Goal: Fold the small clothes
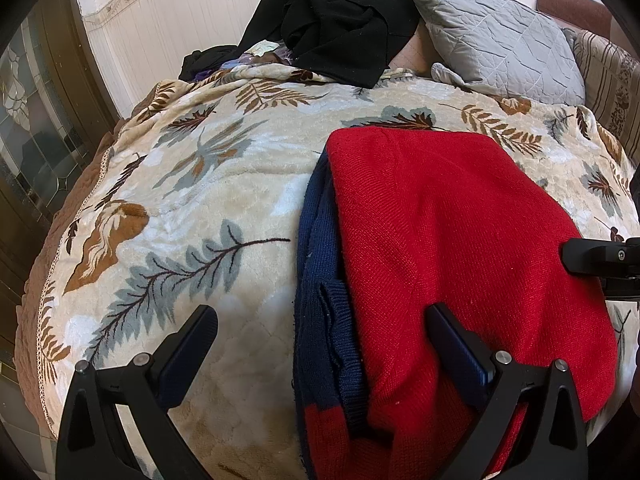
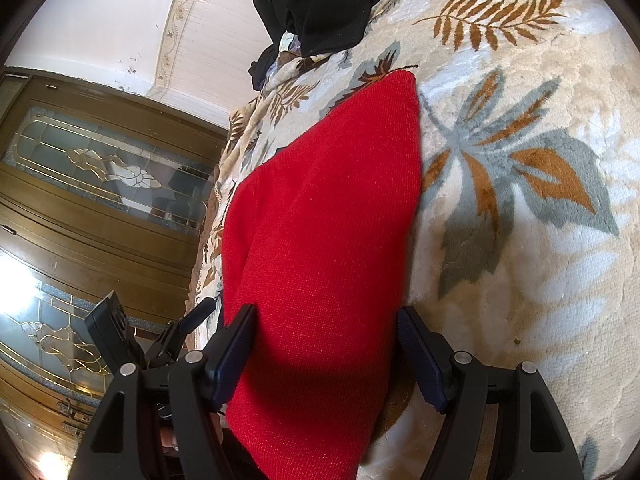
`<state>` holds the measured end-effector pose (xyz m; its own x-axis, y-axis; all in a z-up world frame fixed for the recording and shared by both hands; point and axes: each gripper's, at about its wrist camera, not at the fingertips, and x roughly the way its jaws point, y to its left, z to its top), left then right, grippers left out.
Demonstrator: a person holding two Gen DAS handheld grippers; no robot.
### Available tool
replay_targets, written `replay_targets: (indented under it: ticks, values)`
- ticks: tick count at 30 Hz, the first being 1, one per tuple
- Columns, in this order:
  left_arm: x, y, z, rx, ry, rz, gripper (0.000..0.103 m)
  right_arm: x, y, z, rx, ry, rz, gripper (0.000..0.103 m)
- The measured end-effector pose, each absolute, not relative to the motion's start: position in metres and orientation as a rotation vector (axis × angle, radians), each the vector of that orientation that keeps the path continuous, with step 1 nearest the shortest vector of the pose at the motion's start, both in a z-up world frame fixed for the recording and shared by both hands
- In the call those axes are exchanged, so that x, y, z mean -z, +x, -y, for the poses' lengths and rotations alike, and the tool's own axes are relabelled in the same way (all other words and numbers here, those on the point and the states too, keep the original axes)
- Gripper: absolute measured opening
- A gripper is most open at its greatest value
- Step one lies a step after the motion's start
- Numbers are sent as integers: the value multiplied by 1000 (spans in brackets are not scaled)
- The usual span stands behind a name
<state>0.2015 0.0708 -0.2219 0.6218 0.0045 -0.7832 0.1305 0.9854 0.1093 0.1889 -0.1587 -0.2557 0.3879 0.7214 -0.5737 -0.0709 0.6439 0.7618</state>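
Both claws gape over red sweater (image 1: pixel 460 240) on blanket (image 1: pixel 200 200).

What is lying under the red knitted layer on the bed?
Under the red layer a navy knitted part sticks out along its left edge, lying on the leaf-patterned blanket. How far the navy part goes beneath is covered.

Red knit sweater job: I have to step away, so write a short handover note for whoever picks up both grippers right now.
Left gripper: open, empty, over the sweater's navy edge.
Right gripper: open, straddling the near end of the red knit sweater with navy trim, not pinching it.
Sweater lies folded lengthwise on the leaf-patterned fleece blanket.
Black clothes pile sits unfolded by the grey quilted pillow.
Left: probably fold the sweater once more, then the pile.
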Motion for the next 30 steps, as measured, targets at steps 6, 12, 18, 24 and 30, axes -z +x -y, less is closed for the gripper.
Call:
replay_targets:
  ticks: [6, 12, 18, 24, 30]
  values:
    - [221, 202, -71, 72, 162, -902, 103, 256, 189, 159, -564, 724, -1063, 75]
    - [219, 202, -72, 86, 166, -914, 103, 255, 189, 158, -561, 722, -1065, 75]
    - [218, 203, -72, 85, 167, -913, 103, 255, 189, 157, -560, 724, -1069, 75]
    - [212, 200, -73, 116, 164, -911, 103, 255, 194, 155, -565, 736, -1083, 76]
    - [207, 204, -90, 290, -21, -965, 103, 262, 203, 154, -589, 775, -1110, 80]
